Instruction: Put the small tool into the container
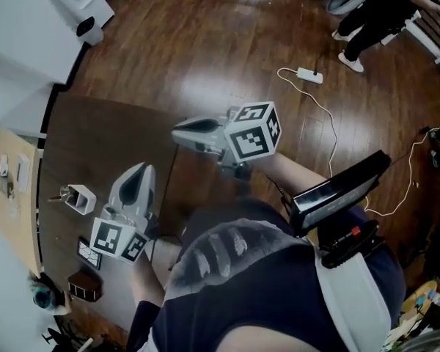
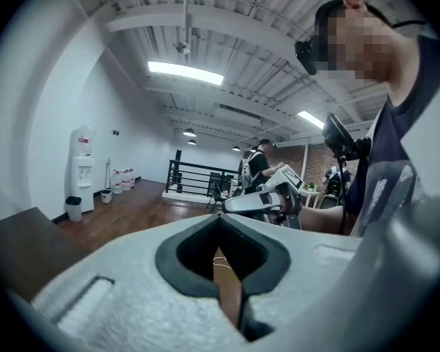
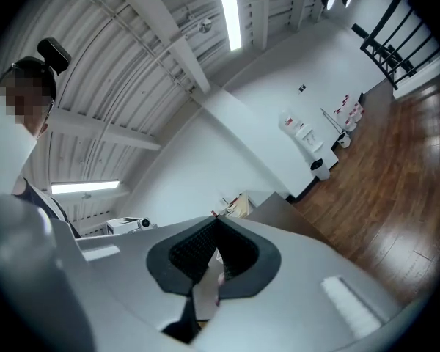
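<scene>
Left tongs (image 1: pixel 142 167) shut, above open tabletop (image 1: pixel 95 134)

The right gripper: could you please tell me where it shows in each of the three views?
Head view: the right gripper is at the centre, jaws shut, pointing left.
Left gripper view: it is just right of centre, beyond the left gripper.
Right gripper view: its own shut jaws fill the lower middle.
Shared landmark: the small dark-topped bin.
</scene>
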A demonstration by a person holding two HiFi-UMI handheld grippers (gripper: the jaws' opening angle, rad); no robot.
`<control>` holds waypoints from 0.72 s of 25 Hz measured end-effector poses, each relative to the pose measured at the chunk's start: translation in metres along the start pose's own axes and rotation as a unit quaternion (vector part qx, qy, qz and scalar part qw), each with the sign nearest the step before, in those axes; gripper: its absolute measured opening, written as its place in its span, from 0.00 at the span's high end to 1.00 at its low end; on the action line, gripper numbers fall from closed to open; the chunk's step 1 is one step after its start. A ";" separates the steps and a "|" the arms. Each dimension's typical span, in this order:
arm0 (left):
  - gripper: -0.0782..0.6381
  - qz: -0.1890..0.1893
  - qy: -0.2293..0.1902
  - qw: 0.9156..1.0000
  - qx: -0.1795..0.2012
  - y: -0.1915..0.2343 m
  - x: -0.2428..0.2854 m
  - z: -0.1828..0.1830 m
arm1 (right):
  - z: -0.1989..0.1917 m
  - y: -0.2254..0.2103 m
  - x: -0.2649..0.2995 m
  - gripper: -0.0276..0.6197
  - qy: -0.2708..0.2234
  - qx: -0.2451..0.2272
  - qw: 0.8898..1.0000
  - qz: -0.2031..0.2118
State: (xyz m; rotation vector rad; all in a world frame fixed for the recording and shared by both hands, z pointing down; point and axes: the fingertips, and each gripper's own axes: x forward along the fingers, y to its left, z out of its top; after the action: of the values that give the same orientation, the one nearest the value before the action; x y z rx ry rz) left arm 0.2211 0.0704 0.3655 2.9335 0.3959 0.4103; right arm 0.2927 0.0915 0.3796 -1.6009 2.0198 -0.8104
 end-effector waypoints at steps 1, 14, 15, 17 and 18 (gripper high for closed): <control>0.89 -0.011 0.006 1.000 0.009 -0.011 0.016 0.002 | 0.005 -0.002 -0.015 0.95 -0.007 0.000 1.000 -0.001; 0.90 -0.090 -0.038 0.993 0.059 -0.027 0.085 0.029 | 0.041 -0.019 -0.082 0.95 -0.088 -0.061 0.992 -0.064; 0.90 -0.096 -0.045 0.993 0.057 -0.026 0.089 0.032 | 0.045 -0.021 -0.084 0.95 -0.086 -0.058 0.992 -0.070; 0.90 -0.102 -0.055 0.992 0.050 -0.022 0.097 0.040 | 0.054 -0.025 -0.087 0.95 -0.084 -0.048 0.992 -0.078; 0.90 -0.105 -0.063 0.991 0.046 -0.019 0.099 0.044 | 0.059 -0.026 -0.088 0.95 -0.083 -0.044 0.992 -0.082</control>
State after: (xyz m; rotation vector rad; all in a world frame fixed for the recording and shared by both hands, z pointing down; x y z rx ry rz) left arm 0.3210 0.1113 0.3444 2.9438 0.7151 0.1819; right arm 0.3708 0.1627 0.3522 -1.8383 1.8485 -0.6281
